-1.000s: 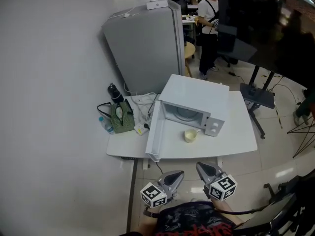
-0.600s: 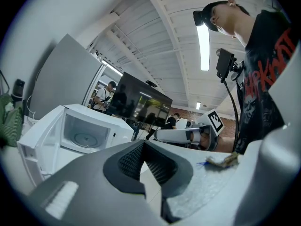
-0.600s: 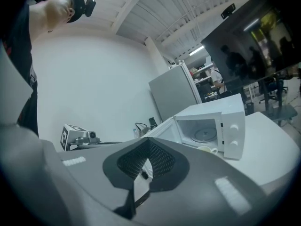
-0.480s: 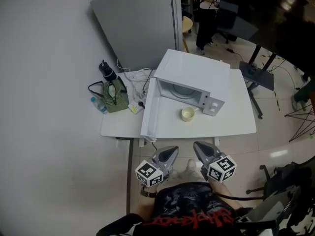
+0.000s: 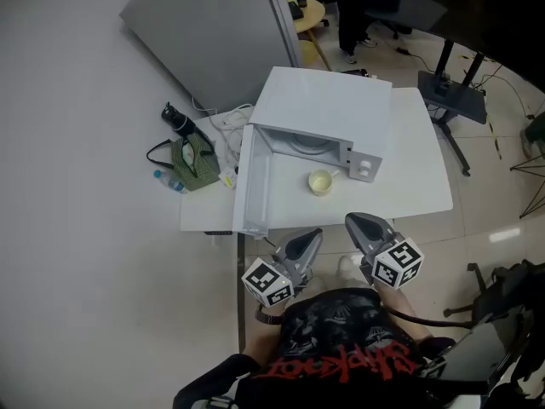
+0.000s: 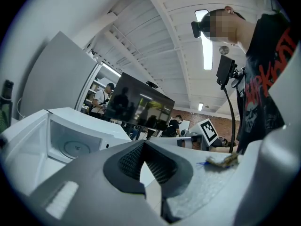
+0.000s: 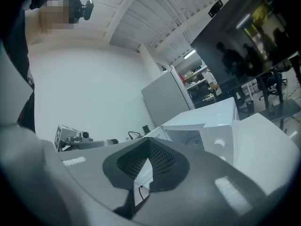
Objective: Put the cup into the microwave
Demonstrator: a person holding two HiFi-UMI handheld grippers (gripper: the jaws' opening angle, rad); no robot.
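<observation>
Small pale yellow cup (image 5: 320,181) sits on the white bench (image 5: 419,186), right in front of the white boxy microwave (image 5: 328,113), whose door (image 5: 253,186) is swung wide open. Left hand-held gripper (image 5: 310,237) and right hand-held gripper (image 5: 352,221) are both clenched on nothing, near the bench edge, apart from the cup.
</observation>
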